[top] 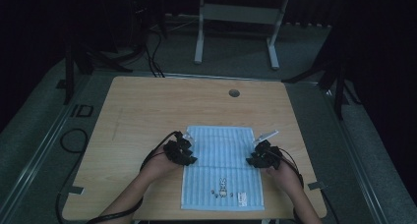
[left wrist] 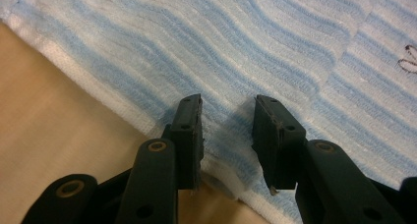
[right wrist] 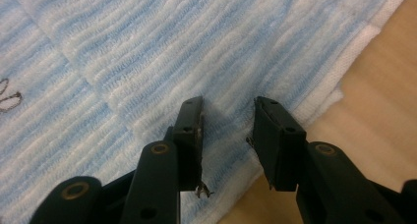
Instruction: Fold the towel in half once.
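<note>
A: High view first. Blue striped towel (top: 222, 167) flat on wooden table (top: 147, 106), long axis running away from near edge, bunny print at near end. Left gripper (top: 183, 146) at left long edge, right gripper (top: 260, 148) at right long edge, level with each other, past the middle toward far end.

B: Nearer hand?

A: Neither, one edge each, symmetric.

B: Left gripper view?

A: Jaws spread, nothing pinched. Towel (left wrist: 236, 52) directly ahead and under tips, white hem (left wrist: 98, 91) crossing diagonally beneath left jaw, bare table (left wrist: 54, 145) to left.

B: Right gripper view?

A: Mirrored. Jaws apart, nothing clamped, towel (right wrist: 147, 52) ahead and below, hem (right wrist: 344, 67) by right jaw, wood (right wrist: 383, 126) beyond. Likely next: drop onto hems and pinch.
</note>
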`<state>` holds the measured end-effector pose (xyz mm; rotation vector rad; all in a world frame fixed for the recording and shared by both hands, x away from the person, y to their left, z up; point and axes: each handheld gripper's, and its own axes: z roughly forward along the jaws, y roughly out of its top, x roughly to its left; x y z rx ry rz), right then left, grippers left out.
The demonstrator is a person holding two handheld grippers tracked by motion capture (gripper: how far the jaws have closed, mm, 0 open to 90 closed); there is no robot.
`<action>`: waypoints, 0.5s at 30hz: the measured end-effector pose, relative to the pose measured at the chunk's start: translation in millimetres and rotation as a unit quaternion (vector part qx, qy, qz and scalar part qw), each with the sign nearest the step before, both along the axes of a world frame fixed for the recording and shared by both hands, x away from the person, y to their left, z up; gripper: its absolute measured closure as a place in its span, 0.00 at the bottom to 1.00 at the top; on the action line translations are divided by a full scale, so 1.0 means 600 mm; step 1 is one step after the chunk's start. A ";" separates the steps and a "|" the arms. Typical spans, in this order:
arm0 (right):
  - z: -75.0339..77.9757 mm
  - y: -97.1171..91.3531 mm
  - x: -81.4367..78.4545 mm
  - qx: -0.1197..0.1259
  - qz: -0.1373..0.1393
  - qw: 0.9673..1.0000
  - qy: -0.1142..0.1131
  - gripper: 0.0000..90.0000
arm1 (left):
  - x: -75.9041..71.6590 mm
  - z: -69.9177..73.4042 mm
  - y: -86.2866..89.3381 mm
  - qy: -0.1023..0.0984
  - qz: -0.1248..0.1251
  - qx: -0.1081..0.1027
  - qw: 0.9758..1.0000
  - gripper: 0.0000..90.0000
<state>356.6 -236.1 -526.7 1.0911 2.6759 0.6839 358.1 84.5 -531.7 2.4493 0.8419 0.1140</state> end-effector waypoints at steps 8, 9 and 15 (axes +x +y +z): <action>0.002 0.007 0.054 -0.006 -0.012 1.000 0.008 0.71 | 0.041 0.000 -0.001 -0.006 0.014 0.003 1.000 0.71; 0.001 0.006 0.057 -0.002 -0.016 1.000 0.008 0.72 | 0.041 0.000 -0.002 -0.005 0.013 0.006 1.000 0.71; -0.001 0.004 0.050 0.006 -0.025 1.000 -0.002 0.72 | 0.035 0.000 -0.002 -0.004 0.010 0.006 1.000 0.71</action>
